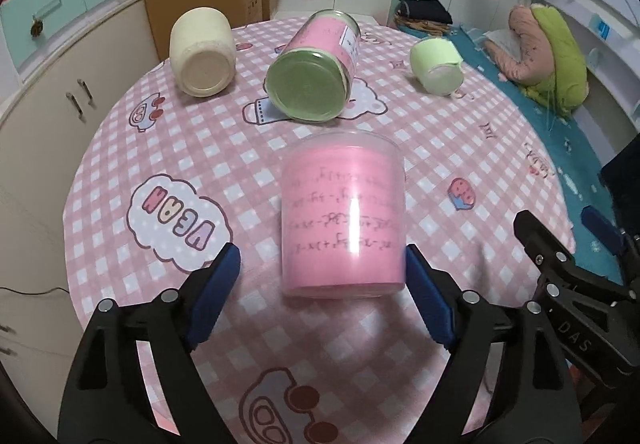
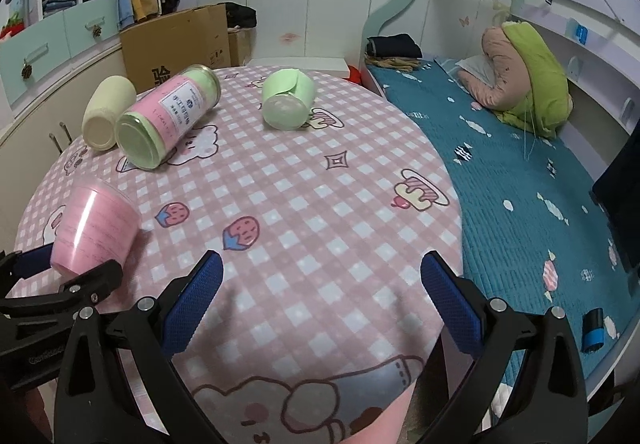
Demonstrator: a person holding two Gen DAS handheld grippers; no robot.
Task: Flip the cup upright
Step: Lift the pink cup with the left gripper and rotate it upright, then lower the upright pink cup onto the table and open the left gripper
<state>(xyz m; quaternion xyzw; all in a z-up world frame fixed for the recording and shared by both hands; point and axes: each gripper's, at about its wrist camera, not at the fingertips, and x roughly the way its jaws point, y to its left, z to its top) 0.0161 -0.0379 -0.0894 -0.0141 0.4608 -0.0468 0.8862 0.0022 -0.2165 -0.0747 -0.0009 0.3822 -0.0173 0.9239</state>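
Our left claw [image 1: 324, 276] is spread wide around the pink cup [image 1: 342, 215], pads not touching it. The cup stands on the table [image 1: 460, 171], axis vertical, wider end up. Our right claw [image 2: 322, 284] gapes empty nearby.

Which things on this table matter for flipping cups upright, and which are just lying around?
Part of the job: pink cup, standing between the open left gripper fingers; cream cup, glass jar and green cup, all on their sides.

Lying about: cardboard box, folded clothes, bedding.
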